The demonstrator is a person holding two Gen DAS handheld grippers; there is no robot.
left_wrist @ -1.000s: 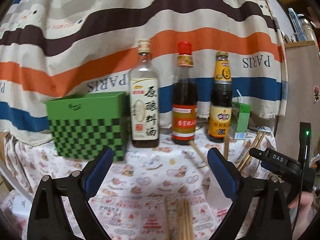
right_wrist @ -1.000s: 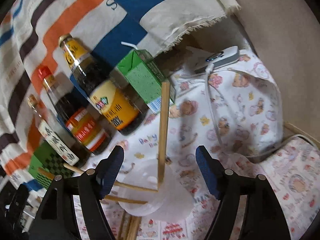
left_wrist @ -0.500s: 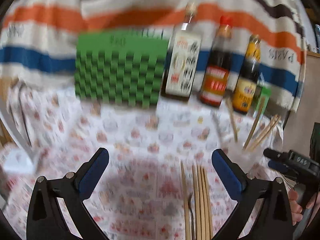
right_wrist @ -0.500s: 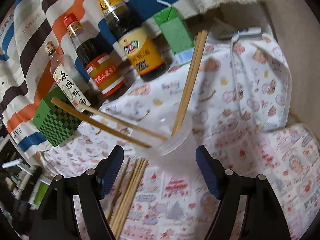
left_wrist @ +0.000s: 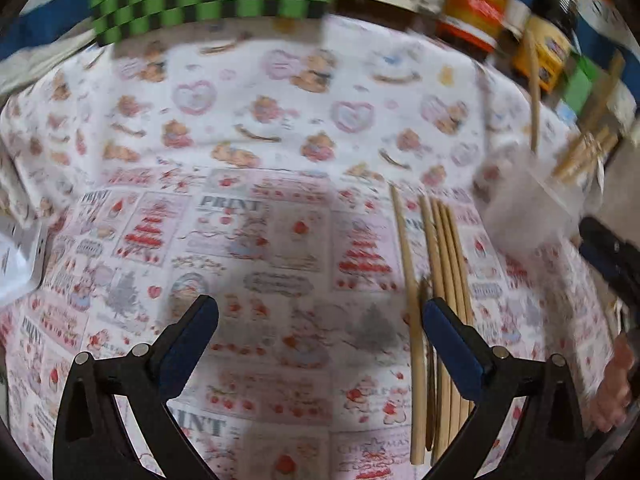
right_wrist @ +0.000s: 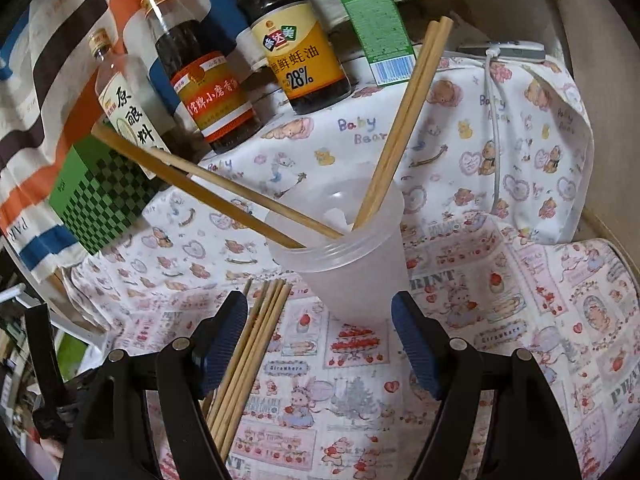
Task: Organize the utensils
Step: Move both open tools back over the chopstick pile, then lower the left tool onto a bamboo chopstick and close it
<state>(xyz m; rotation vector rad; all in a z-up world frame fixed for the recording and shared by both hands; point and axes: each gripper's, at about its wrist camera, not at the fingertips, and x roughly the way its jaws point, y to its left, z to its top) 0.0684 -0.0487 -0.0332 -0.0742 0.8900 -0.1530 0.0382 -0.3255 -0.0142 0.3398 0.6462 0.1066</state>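
The left gripper hangs low over the table with its jaws wide apart and nothing between them; its right finger sits over the near end of the loose chopsticks, which lie side by side on the cloth, tips pointing away. The right gripper is likewise spread and empty, with the same bundle passing under its left finger and the cup standing just ahead between its fingers, apart from both. Four chopsticks already lean in the cup: two slant far out to the left, two rise toward the right. Behind it stand three bottles, a green carton and a checked box. The job looks partly done, with the bundle on the cloth not yet in the cup. The risks seem plain: the cup looks light and top-heavy with sticks leaning over its rim, so a nudge from the right gripper or a stick pushed in at a slant could tip it. A grab at the tight bundle may lift several at once or scatter them. The left view is blurred, so aim there is uncertain.
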